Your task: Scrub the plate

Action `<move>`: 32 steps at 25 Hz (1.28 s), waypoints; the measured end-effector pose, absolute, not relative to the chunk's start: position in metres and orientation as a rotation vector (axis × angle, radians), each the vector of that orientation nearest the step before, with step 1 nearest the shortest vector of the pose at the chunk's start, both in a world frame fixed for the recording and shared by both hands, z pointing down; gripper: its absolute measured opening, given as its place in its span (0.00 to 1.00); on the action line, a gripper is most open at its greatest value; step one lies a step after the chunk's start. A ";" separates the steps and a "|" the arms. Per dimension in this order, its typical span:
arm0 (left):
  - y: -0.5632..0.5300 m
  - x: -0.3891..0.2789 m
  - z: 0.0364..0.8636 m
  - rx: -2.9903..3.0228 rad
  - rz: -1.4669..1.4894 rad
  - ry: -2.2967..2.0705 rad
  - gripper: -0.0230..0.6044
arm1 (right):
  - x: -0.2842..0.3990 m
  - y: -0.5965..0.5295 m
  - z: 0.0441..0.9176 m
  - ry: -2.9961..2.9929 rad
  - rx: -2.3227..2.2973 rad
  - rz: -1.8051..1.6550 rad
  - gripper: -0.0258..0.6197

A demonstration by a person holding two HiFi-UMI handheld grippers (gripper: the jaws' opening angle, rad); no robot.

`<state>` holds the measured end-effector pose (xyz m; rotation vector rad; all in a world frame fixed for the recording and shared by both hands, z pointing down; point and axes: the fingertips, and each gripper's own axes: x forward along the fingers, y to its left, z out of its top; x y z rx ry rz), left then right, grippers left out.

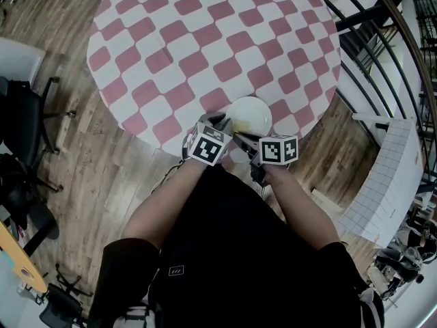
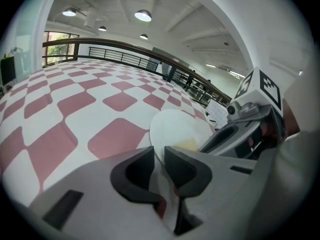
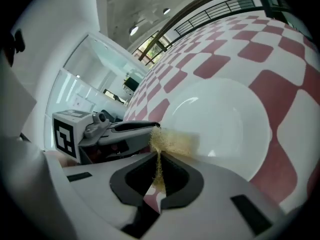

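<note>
At one round table [image 1: 205, 46] spread with a red-and-white checked cloth, a person works with two grippers over a single white plate [image 1: 254, 111] set near the table's near edge. The left gripper [image 1: 224, 123] has its jaws drawn close on the plate's near rim [image 2: 177, 129], which passes between them. Just beside it, the right gripper [image 1: 239, 135] is clamped on one yellowish fibrous scrub pad [image 3: 172, 141], whose free end lies against the plate's inner surface [image 3: 220, 119] at its near side. The two grippers meet at the same edge of the plate, their marker cubes side by side. A dark metal railing [image 1: 369, 19] curves past the table at right.
</note>
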<state>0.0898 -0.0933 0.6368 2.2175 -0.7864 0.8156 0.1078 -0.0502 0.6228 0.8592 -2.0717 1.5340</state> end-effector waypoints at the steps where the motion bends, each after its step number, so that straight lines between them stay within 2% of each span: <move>1: -0.094 0.090 0.637 2.217 0.820 -0.787 0.14 | 0.108 -0.050 0.626 -2.069 0.861 1.531 0.09; 6: -0.092 0.091 0.636 2.226 0.819 -0.790 0.14 | 0.121 -0.046 0.627 -2.084 0.828 1.470 0.09; 12: -0.093 0.090 0.635 2.222 0.804 -0.783 0.15 | 0.168 -0.063 0.626 -2.037 0.984 1.483 0.09; 20: -0.094 0.089 0.637 2.217 0.794 -0.779 0.15 | 0.232 -0.117 0.615 -1.923 1.308 1.233 0.09; 23: -0.095 0.090 0.638 2.208 0.793 -0.769 0.15 | 0.214 -0.128 0.598 -2.018 1.317 1.282 0.09; 26: -0.094 0.090 0.638 2.205 0.792 -0.762 0.15 | 0.166 -0.118 0.589 -2.128 1.157 1.355 0.09; 32: -0.093 0.091 0.638 2.211 0.801 -0.761 0.15 | 0.115 -0.083 0.627 -2.027 0.919 1.356 0.09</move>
